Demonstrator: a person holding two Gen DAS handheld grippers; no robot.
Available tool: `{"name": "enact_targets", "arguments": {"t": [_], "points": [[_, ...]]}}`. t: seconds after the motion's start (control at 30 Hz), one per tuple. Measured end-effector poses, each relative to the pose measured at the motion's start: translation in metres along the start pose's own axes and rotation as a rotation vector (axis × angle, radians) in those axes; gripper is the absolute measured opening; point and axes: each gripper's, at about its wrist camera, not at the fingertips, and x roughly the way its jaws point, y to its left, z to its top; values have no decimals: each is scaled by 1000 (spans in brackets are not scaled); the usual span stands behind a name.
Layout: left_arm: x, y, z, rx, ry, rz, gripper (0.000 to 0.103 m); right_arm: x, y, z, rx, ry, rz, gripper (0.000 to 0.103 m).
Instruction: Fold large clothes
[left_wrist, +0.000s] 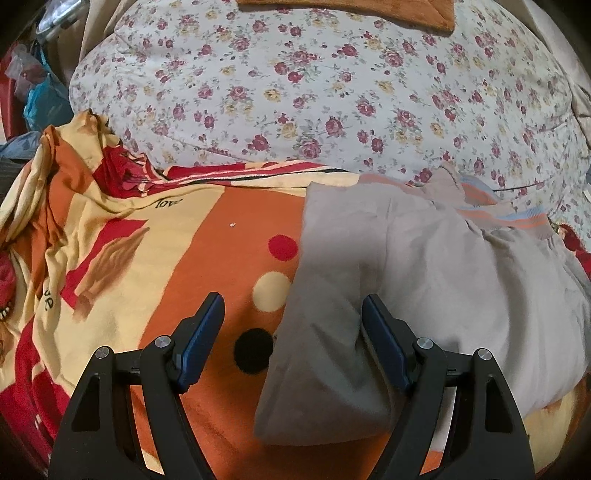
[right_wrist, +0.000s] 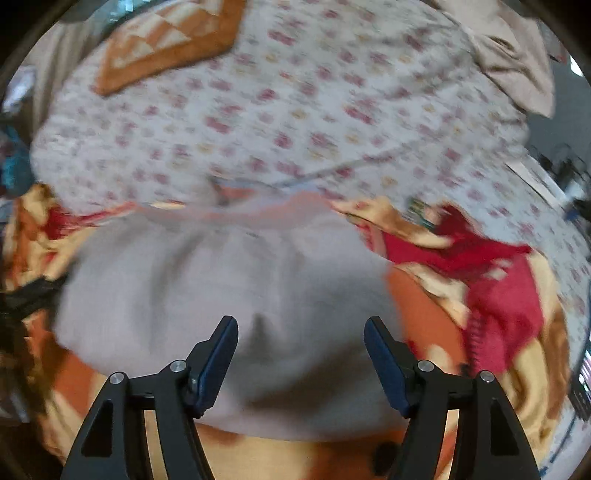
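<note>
1. Both tongs are spread wide and hold nothing: our left gripper hovers with its jaws straddling the left edge of the grey garment, and our right gripper hangs over the near middle of the same cloth, fingers apart and not pinching it

2. We see the grey garment lying in the lower right of the left wrist view and across the centre of the right wrist view, on the orange patterned bedsheet. Its left edge looks like a clean fold line, and a striped ribbed cuff or hem shows at its far side, toward the upper right of that view

3. We judge the folding as partly done: the cloth is gathered into a compact, roughly rectangular shape with at least one layer doubled over, yet the top is puffy and the far edge is bunched. What seems left is a further fold and some smoothing, though the right wrist view is too blurred to count layers

4. Beyond the garment, the bedsheet is rumpled at the left of the left wrist view; a floral quilt fills the upper half, with an orange checked cloth on it at the top
</note>
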Motion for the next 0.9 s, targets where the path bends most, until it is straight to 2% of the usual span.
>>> {"name": "enact_targets", "arguments": {"t": [0.13,0.37,0.47,0.57,0.6,0.7,0.8,0.9], "points": [[1,2,-1,-9,9,-6,78,7,49,11,-46,6,142,68],[14,7,-5,-22,56,-28,78,50,114,8,-113,58,216,57],[19,7,-4,-34,76,-46,78,72,125,5,-120,82,204,57],[28,16,-1,-104,134,-111,78,99,128,0,-125,136,183,58],[31,21,0,-140,157,-140,78,101,128,-1,-128,127,179,58],[36,34,2,-224,193,-196,78,98,129,2,-135,129,175,57],[33,38,4,-252,185,-195,78,87,121,9,-91,121,234,57],[35,38,5,-261,188,-202,78,81,119,17,-72,84,245,57]]}}
